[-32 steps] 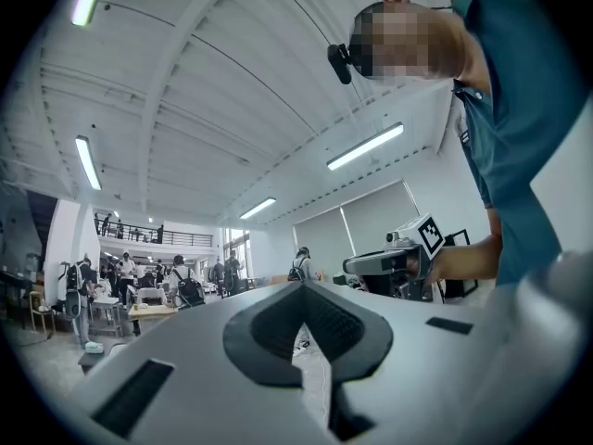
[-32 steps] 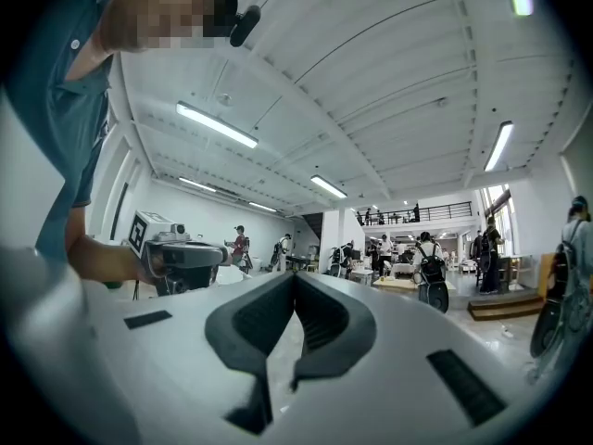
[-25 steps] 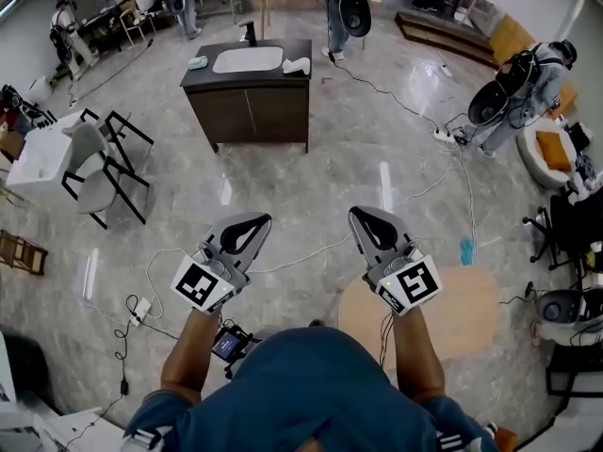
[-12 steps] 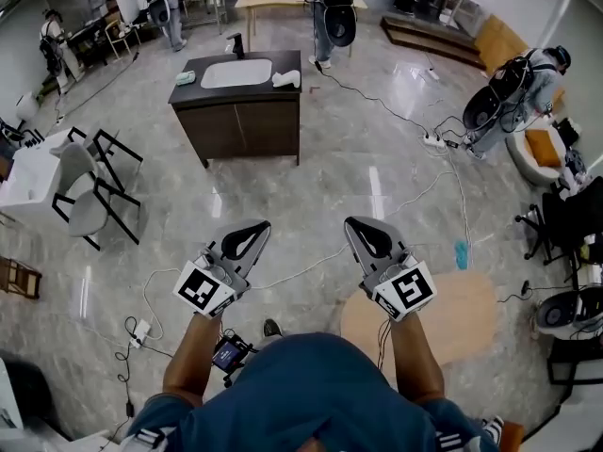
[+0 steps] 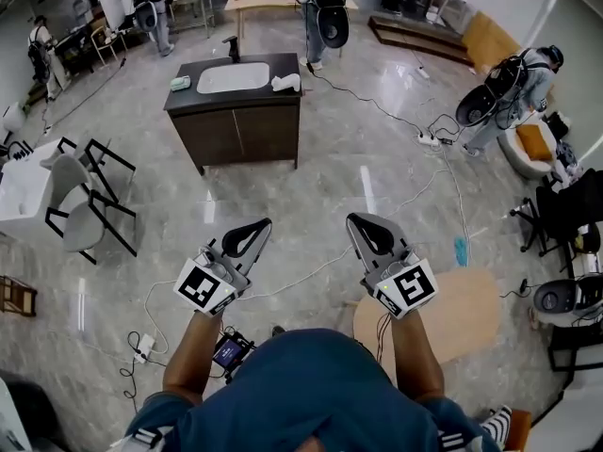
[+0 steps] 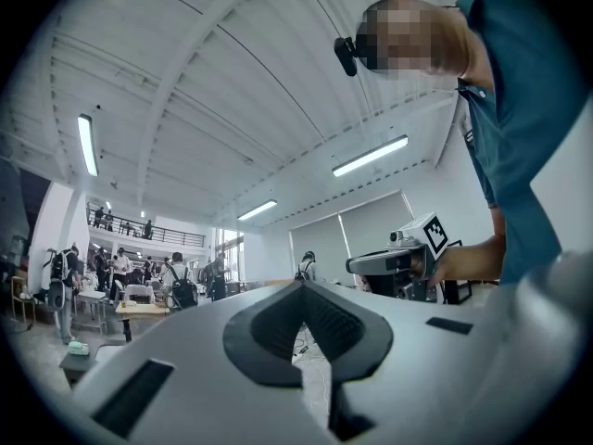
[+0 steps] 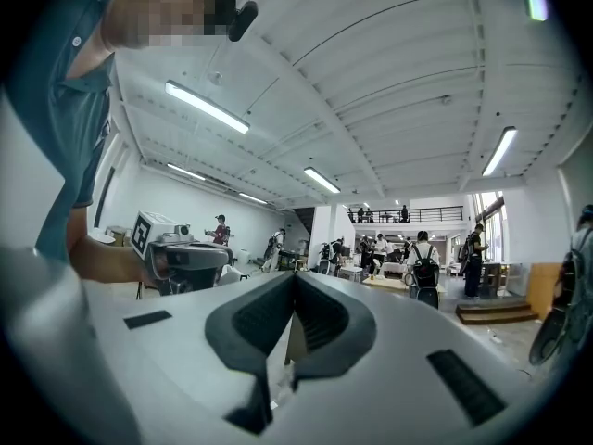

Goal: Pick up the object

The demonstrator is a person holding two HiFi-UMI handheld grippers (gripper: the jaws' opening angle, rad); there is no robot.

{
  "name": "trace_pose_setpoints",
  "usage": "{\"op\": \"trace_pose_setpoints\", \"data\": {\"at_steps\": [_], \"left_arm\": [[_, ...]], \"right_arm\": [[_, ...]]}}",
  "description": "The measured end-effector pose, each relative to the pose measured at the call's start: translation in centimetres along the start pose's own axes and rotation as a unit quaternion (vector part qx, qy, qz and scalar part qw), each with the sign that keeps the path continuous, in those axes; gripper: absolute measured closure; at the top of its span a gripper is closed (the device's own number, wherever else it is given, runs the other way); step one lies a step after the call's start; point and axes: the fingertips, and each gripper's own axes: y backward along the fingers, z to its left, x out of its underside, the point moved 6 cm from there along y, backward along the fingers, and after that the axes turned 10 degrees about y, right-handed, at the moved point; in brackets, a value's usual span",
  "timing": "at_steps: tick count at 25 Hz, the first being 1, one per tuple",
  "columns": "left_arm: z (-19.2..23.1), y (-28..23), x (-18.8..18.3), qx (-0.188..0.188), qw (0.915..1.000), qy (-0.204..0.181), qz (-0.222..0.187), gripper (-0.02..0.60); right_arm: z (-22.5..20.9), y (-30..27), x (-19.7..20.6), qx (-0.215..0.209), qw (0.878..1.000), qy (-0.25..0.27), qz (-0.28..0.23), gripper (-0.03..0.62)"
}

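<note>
- Nearest me, 2 forearms reach out from the blue shirt point(image 5: 311, 384), each hand wrapped round a gripper held above the floor
- My left gripper point(image 5: 265, 222) has its jaws pressed together at the tips, nothing between them; its own view confirms it point(image 6: 298, 286)
- My right gripper point(image 5: 350, 218) reads the same: jaws closed tip to tip and empty point(image 7: 295, 276)
- Under the left wrist hangs a small device with a lit screen point(image 5: 229, 349); under the right forearm lies a round light-wood board point(image 5: 457, 314)
- A white cable point(image 5: 301, 273) trails over the glossy floor between the 2 grippers
- Farther ahead stands a dark vanity cabinet point(image 5: 240, 130) with a white basin point(image 5: 226, 77) and a black tap point(image 5: 231, 45)
- On its counter, a white object point(image 5: 285, 83) lies right of the basin and a pale green item point(image 5: 180, 83) left of it; I cannot tell which 1 is the object to pick up, and both are well apart from the grippers
- Off to the left sit black-framed chairs point(image 5: 94, 205)
- Farthest back, a person wearing a dark pack point(image 5: 325, 12) stands by a wooden table
</note>
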Motion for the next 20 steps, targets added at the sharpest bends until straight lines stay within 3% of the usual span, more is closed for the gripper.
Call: {"op": "trace_pose_setpoints", "data": {"at_steps": [9,20], "left_arm": [[2.8,-0.3,0.4,0.006,0.9999,0.01,-0.003,0.578],[6.1,-5.9,1.4,-0.016,0.9996,0.005,0.021,0.578]], "right_arm": [[0.3,-3.0,0.4,-0.006,1.0,0.0,0.008,0.58],[-5.8,-6.4,3.4,-0.026,0.999,-0.02,-0.009,0.58]]}}
